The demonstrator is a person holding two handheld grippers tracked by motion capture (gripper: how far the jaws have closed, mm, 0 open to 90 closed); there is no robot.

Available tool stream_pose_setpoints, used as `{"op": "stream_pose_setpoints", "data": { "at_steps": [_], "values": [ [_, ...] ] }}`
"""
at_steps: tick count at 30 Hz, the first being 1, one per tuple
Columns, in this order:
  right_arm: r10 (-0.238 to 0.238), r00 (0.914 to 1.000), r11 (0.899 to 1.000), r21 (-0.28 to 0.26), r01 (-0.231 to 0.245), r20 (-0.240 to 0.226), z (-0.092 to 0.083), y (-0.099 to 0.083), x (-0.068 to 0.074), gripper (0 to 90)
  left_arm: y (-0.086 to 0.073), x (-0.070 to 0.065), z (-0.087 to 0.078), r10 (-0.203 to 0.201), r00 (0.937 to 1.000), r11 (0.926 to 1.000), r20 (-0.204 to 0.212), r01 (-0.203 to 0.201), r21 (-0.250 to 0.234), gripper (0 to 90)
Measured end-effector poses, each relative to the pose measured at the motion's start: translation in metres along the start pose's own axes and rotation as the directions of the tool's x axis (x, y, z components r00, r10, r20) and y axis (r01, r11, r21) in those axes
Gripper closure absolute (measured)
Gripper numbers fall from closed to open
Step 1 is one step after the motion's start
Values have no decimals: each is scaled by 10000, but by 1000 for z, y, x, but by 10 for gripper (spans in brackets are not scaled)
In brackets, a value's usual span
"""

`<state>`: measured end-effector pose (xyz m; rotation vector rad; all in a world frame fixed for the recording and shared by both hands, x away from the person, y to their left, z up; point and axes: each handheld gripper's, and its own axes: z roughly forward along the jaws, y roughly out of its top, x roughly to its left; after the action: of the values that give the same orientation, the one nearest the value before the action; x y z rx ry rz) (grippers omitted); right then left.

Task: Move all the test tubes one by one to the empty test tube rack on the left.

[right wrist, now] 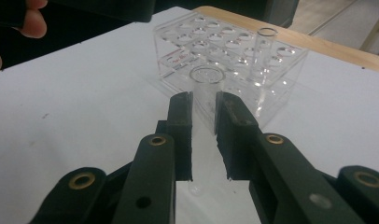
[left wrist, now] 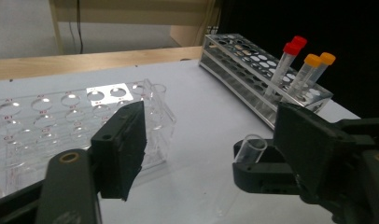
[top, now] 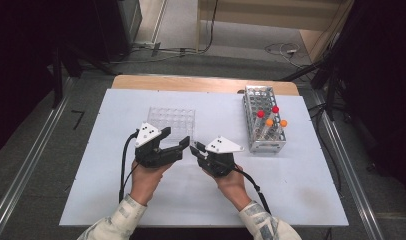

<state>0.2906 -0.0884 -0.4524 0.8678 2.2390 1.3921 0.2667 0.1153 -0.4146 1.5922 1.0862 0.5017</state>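
My right gripper (right wrist: 204, 105) is shut on a clear, uncapped test tube (right wrist: 206, 79), whose open rim rises above the jaws. The tube is upright, just in front of a clear plastic rack (right wrist: 229, 60). Another clear tube (right wrist: 264, 46) stands in that rack near its far corner. In the high view the right gripper (top: 195, 148) sits mid-table, pointing left toward my left gripper (top: 176, 139). The left gripper (left wrist: 211, 135) is open, with nothing touching its pads (left wrist: 124, 144). The held tube (left wrist: 250, 147) shows a little beyond and between its jaws.
A metal tube rack (top: 263, 145) stands at the right of the white table top (top: 141, 200). It holds two red-capped tubes (left wrist: 292, 46) and two orange-capped tubes (left wrist: 318, 60). The clear rack (top: 171, 120) sits just behind both grippers.
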Motion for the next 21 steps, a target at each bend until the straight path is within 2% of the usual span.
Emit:
{"op": "stream_pose_setpoints", "data": {
  "at_steps": [6,9,13,16,21],
  "values": [
    [-112,9999,9999,-44,112,-63,4,5,9,732,-1,-3,2,92,9975,9997,696,-107,210,478],
    [-160,9999,9998,-74,160,-9,5,8,11,732,-2,-5,4,326,9959,9983,848,-365,453,548],
    [-274,9996,9996,-29,274,-3,8,8,13,732,-3,-4,6,296,9965,9968,784,-352,717,602],
    [-334,9994,9994,-67,334,4,10,8,15,732,-3,-1,8,107,9973,9956,720,-173,924,643],
    [-459,9989,9988,-169,460,58,11,9,18,732,-4,1,10,75,9980,9933,631,-147,1148,655]
  ]
}}
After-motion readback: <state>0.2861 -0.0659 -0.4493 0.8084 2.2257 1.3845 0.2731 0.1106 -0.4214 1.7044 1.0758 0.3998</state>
